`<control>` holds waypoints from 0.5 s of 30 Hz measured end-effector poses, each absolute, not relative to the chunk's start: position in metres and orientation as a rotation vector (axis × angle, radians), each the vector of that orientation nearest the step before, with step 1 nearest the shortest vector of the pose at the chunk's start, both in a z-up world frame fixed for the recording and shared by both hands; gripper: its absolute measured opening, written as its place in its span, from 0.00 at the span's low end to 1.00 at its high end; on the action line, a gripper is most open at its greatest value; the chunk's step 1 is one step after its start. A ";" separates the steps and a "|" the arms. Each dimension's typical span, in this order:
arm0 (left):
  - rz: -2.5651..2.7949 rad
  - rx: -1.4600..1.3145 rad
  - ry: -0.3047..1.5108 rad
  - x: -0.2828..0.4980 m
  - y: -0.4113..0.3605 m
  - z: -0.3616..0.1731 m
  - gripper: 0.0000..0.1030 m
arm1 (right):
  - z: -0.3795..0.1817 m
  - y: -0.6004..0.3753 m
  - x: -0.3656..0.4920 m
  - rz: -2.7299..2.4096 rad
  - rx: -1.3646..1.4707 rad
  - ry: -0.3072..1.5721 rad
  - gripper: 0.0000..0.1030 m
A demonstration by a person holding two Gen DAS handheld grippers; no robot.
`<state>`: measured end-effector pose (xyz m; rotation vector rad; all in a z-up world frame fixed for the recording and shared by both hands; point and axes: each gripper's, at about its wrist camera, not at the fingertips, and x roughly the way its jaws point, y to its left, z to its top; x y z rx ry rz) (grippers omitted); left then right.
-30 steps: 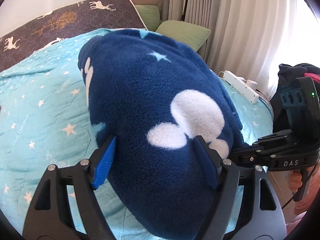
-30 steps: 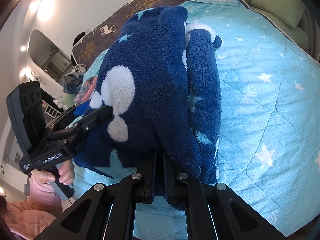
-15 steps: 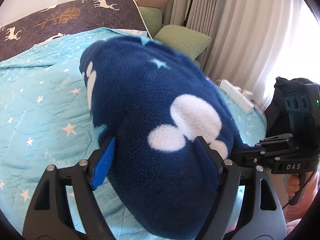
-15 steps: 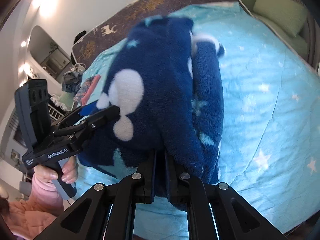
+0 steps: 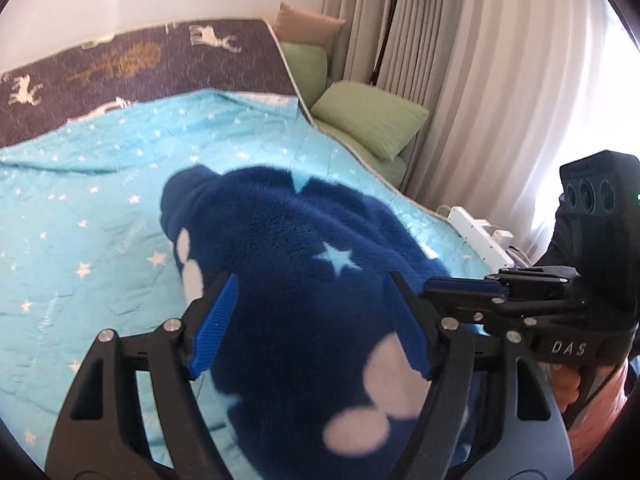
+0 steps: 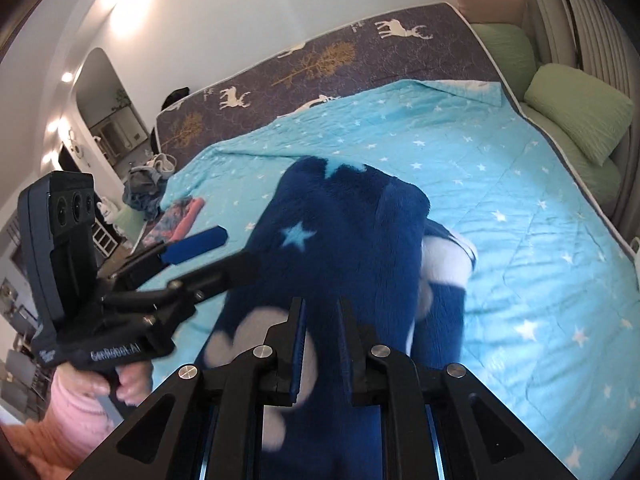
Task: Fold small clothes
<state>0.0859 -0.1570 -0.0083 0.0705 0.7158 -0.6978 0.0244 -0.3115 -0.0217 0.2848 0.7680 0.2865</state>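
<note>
Item: navy fleece garment, small, printed with pale blue stars and white rounded patches. Location: bunched in a mound on the turquoise star-print quilt of the bed, near its front edge.

Left gripper: jaws spread wide, one blue ribbed pad either side of the fleece mound; they have just been closing a little. Whether the pads press the cloth is hard to judge, since the fabric bulges between them.

Right gripper: jaws have just been opening, now a narrow gap apart, fleece visible through the gap, not pinched.

Surroundings: dark blanket with deer and tree motifs at the head of the bed; green pillows by the curtains; white power strip; heap of other clothes at the bed's far side.
</note>
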 end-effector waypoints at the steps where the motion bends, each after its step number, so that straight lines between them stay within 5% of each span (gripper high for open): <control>1: -0.695 0.073 0.740 0.093 -0.161 -0.017 0.73 | -0.028 -0.313 0.032 0.281 0.292 0.775 0.15; 6: -0.636 0.152 0.846 0.120 -0.174 -0.074 0.73 | -0.079 -0.324 0.078 0.271 0.361 0.909 0.10; 15: -0.668 0.138 0.822 0.110 -0.168 -0.060 0.73 | -0.078 -0.331 0.077 0.335 0.393 0.867 0.14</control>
